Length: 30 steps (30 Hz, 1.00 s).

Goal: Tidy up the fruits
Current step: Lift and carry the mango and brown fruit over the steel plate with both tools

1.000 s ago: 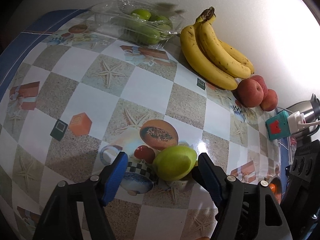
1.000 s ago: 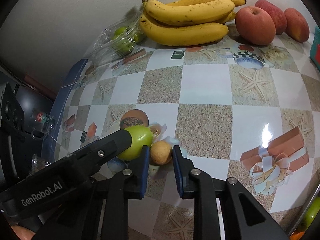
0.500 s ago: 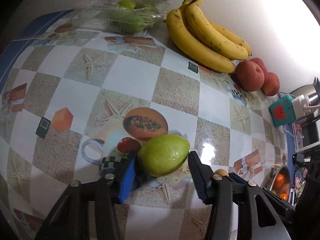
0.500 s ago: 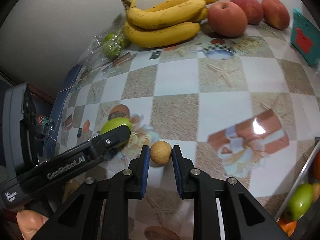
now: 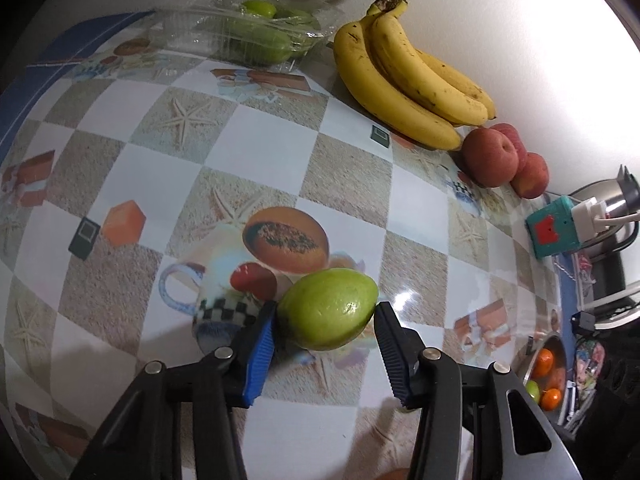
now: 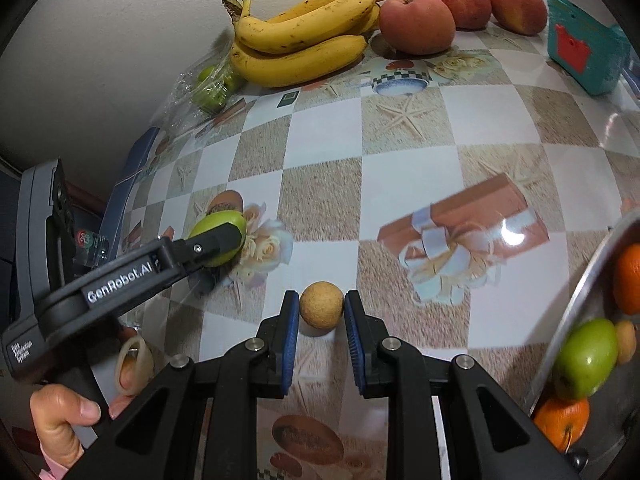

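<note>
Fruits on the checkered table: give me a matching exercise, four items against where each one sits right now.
1. green fruit
2. small tan fruit
3. bananas
4. oranges

A. in the metal bowl
B. between the left gripper fingers
C. by the wall, next to the red apples
D. between the right gripper fingers

Pairs: 1-B, 2-D, 3-C, 4-A

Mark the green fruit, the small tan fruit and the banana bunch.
green fruit (image 5: 328,309), left wrist view, middle of skin.
small tan fruit (image 6: 321,305), right wrist view, centre.
banana bunch (image 6: 304,36), right wrist view, middle banana.
</note>
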Each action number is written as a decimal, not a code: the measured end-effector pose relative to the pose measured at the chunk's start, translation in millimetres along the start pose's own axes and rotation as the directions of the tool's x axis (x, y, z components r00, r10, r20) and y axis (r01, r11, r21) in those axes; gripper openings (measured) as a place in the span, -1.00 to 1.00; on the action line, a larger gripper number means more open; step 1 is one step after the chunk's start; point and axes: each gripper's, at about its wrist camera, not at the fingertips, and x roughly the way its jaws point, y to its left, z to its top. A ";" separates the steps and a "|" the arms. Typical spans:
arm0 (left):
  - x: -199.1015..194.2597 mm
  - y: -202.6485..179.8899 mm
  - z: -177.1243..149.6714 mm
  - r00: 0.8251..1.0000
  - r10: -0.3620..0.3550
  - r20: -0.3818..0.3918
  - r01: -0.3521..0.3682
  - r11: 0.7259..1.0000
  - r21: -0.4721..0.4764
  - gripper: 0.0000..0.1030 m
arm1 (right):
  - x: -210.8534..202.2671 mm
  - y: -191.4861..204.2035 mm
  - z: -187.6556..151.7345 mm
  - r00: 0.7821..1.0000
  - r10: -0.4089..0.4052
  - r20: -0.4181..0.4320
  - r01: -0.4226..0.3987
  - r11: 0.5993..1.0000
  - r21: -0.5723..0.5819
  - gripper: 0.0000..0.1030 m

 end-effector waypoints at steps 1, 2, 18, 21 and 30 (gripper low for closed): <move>-2.6 -1.2 -1.9 1.000 -0.007 -0.001 0.007 1.000 -0.003 0.00 | -3.7 -1.0 -3.4 1.000 0.003 0.001 -0.003 1.000 0.006 -0.54; -5.0 -2.3 -3.8 1.000 -0.011 -0.001 0.011 1.000 -0.004 0.00 | -5.7 -0.9 -4.8 1.000 0.005 0.002 -0.005 1.000 0.008 -0.54; -43.7 -61.4 -56.1 0.999 0.035 0.032 -0.039 0.990 0.135 0.00 | -91.1 -34.6 -63.5 0.994 -0.008 0.108 -0.007 0.991 0.137 -0.54; -50.9 -72.6 -66.5 0.999 0.026 0.040 -0.032 0.987 0.155 0.00 | -106.3 -48.9 -72.2 0.991 -0.030 0.133 0.007 0.984 0.176 -0.54; -51.2 -123.7 -93.6 1.000 0.000 0.017 -0.005 0.967 0.256 0.00 | -141.5 -94.8 -97.5 0.976 -0.124 0.181 0.066 0.953 0.295 -0.54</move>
